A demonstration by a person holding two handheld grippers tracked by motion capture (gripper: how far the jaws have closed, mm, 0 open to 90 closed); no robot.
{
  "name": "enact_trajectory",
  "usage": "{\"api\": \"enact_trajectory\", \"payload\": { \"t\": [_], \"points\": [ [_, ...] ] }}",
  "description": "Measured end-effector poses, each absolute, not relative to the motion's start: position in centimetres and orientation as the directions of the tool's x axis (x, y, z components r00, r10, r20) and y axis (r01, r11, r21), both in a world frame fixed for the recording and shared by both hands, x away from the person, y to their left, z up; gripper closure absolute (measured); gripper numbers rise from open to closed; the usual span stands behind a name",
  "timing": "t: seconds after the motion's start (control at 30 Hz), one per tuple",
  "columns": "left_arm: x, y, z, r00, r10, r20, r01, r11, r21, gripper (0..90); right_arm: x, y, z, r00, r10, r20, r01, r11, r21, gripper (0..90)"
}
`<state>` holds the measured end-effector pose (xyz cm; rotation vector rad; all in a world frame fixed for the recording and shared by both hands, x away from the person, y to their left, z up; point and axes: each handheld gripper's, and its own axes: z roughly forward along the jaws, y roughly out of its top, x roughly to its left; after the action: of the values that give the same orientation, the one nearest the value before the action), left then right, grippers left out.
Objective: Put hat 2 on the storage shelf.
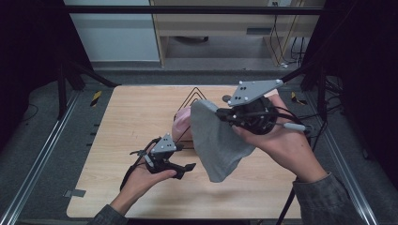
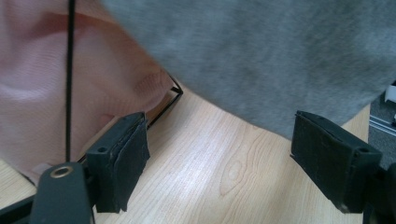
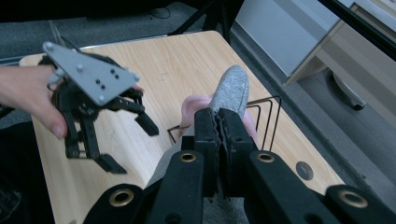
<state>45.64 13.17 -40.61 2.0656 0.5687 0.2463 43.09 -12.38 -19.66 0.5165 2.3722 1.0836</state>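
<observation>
High view: right gripper mid-frame right, clamped on grey cloth hanging above table. Left gripper lower centre, jaws wide, empty. Pink cloth behind, on wire rack.

Left gripper view: jaws wide apart, grey cloth top, pink cloth upper left.

Right gripper view: jaws pinch grey cloth, centre; left gripper at left.

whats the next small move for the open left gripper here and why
Probably ease the left gripper toward the hanging lower edge of the grey cloth and close on it. The right gripper is shut on the cloth's top and holds it above the table, while the left jaws are open with nothing between them, just short of the cloth.
</observation>
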Motion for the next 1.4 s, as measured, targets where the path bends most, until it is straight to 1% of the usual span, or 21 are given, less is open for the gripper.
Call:
{"api": "enact_trajectory", "payload": {
  "t": [0.37, 0.47, 0.53, 0.57, 0.6, 0.67, 0.73, 0.83, 0.9, 1.0, 1.03, 1.1, 1.23, 1.4],
  "points": [
    [46.7, 13.1, -42.0, 0.884, 0.46, -0.079, 0.315, -0.463, 0.828, 18.3, 43.5, -10.2, -19.6, -0.831, 0.486, -0.269, 0.115, 0.624, 0.773, 87.1],
    [47.1, 13.0, -42.3, 0.887, 0.454, -0.089, 0.318, -0.459, 0.83, 20.2, 43.5, -9.9, -19.6, -0.834, 0.481, -0.271, 0.111, 0.627, 0.771, 87.0],
    [47.3, 12.9, -42.4, 0.894, 0.438, -0.095, 0.311, -0.454, 0.835, 23.5, 43.5, -9.9, -19.7, -0.834, 0.479, -0.273, 0.11, 0.629, 0.769, 87.1],
    [47.3, 12.8, -42.4, 0.9, 0.427, -0.087, 0.299, -0.461, 0.835, 28.3, 43.5, -9.9, -19.7, -0.834, 0.478, -0.274, 0.11, 0.632, 0.767, 87.1],
    [47.2, 12.8, -42.4, 0.902, 0.426, -0.072, 0.285, -0.462, 0.84, 35.1, 43.5, -9.9, -19.8, -0.833, 0.48, -0.275, 0.111, 0.632, 0.767, 87.1],
    [47.3, 12.8, -42.3, 0.902, 0.424, -0.084, 0.286, -0.439, 0.852, 43.7, 43.5, -9.9, -19.9, -0.834, 0.48, -0.274, 0.115, 0.635, 0.764, 87.1],
    [47.4, 12.7, -42.1, 0.901, 0.429, -0.072, 0.271, -0.426, 0.863, 54.5, 43.6, -10.0, -20.1, -0.834, 0.48, -0.274, 0.114, 0.635, 0.764, 87.1],
    [47.5, 12.6, -41.7, 0.901, 0.428, -0.078, 0.267, -0.402, 0.876, 68.2, 43.8, -10.4, -20.3, -0.831, 0.487, -0.269, 0.127, 0.636, 0.761, 87.1],
    [47.7, 12.5, -41.6, 0.897, 0.433, -0.087, 0.277, -0.398, 0.874, 74.2, 43.8, -10.7, -20.6, -0.828, 0.494, -0.265, 0.134, 0.633, 0.762, 87.0],
    [47.8, 12.3, -41.4, 0.89, 0.451, -0.074, 0.281, -0.412, 0.867, 83.3, 44.0, -11.1, -20.9, -0.826, 0.501, -0.26, 0.145, 0.634, 0.76, 87.1],
    [47.8, 12.3, -41.3, 0.885, 0.46, -0.073, 0.285, -0.41, 0.867, 85.7, 44.1, -11.2, -21.0, -0.825, 0.503, -0.258, 0.148, 0.632, 0.76, 87.1],
    [47.9, 12.4, -41.2, 0.877, 0.476, -0.071, 0.292, -0.41, 0.864, 87.1, 44.1, -11.4, -21.1, -0.823, 0.506, -0.257, 0.151, 0.632, 0.76, 87.1],
    [47.9, 13.1, -40.8, 0.871, 0.487, -0.066, 0.292, -0.406, 0.866, 87.6, 44.3, -11.9, -21.3, -0.819, 0.515, -0.255, 0.16, 0.631, 0.76, 87.1],
    [47.5, 14.2, -39.4, 0.859, 0.512, -0.03, 0.276, -0.413, 0.868, 87.7, 44.5, -12.5, -21.3, -0.811, 0.529, -0.251, 0.168, 0.62, 0.766, 87.1]
  ]
}}
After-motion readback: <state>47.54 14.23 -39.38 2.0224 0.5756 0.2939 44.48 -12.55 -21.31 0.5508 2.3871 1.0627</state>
